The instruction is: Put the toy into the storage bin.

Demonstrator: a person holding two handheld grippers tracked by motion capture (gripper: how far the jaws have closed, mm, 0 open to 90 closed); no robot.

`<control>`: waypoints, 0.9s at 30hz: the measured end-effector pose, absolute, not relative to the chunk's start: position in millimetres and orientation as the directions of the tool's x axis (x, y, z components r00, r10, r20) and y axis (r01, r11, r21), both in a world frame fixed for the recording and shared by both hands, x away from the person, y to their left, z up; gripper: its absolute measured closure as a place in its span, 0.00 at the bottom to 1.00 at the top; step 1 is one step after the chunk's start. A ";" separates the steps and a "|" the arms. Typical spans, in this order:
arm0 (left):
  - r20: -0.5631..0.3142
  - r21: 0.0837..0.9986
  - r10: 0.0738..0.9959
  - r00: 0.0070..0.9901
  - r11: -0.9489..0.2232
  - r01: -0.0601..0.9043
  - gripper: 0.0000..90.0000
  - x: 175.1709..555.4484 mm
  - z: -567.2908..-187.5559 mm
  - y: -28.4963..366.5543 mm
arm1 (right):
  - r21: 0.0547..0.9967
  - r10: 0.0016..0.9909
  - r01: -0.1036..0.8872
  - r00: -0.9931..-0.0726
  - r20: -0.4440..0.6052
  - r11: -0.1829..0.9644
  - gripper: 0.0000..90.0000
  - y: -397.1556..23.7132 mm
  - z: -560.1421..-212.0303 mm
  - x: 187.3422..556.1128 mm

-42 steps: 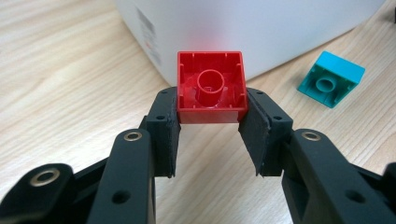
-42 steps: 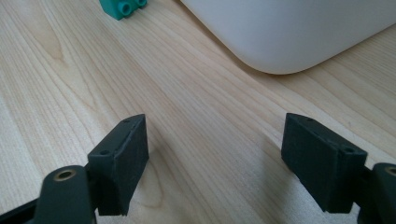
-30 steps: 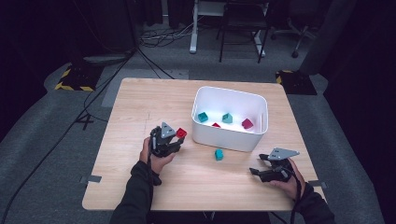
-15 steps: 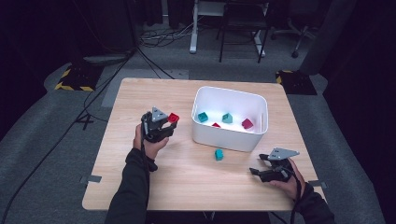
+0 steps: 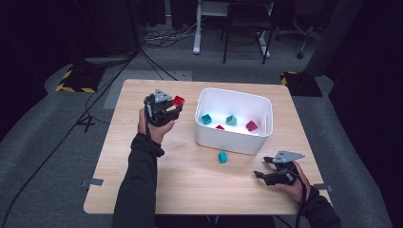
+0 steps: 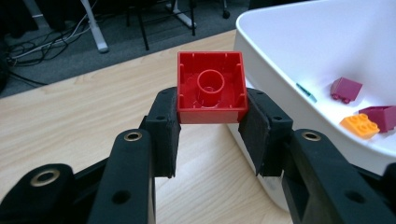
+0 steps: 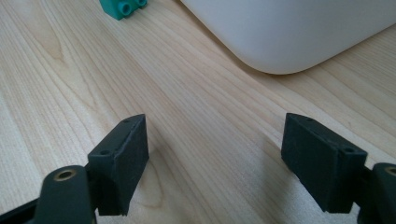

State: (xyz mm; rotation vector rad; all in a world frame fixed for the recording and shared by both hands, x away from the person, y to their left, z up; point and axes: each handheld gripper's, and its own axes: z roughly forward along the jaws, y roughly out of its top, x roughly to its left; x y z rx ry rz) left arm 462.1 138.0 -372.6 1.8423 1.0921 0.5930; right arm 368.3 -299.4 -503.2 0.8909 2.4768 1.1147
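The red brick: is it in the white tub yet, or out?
Out. The left gripper holds the red brick between its fingers, beside the tub, not inside.

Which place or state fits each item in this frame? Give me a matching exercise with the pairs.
Things:
1. red brick
2. teal brick
3. white bin
4. right gripper

Places or states:
A. jaws open over bare wood
B. lying on the table in front of the bin
C. clamped in the left gripper
D. holds several small bricks

Pairs: 1-C, 2-B, 3-D, 4-A
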 end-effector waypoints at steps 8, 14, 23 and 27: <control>-0.008 0.878 0.864 0.504 -0.236 0.417 0.66 467.8 -352.2 126.5 | 0.750 0.638 0.420 -0.770 -0.004 0.512 0.26 -299.5 -503.2 368.3; -0.018 0.892 0.849 0.527 -0.224 0.392 0.66 469.5 -340.1 114.6 | 0.750 0.637 0.420 -0.771 -0.003 0.512 0.26 -299.3 -503.3 368.2; 0.011 0.896 0.831 0.557 -0.255 0.363 0.66 470.3 -324.4 94.5 | 0.750 0.635 0.416 -0.772 -0.007 0.514 0.26 -299.2 -503.4 368.2; 0.016 0.900 0.824 0.567 -0.258 0.350 0.66 471.6 -322.6 84.9 | 0.749 0.635 0.419 -0.773 -0.003 0.513 0.26 -299.2 -503.4 368.3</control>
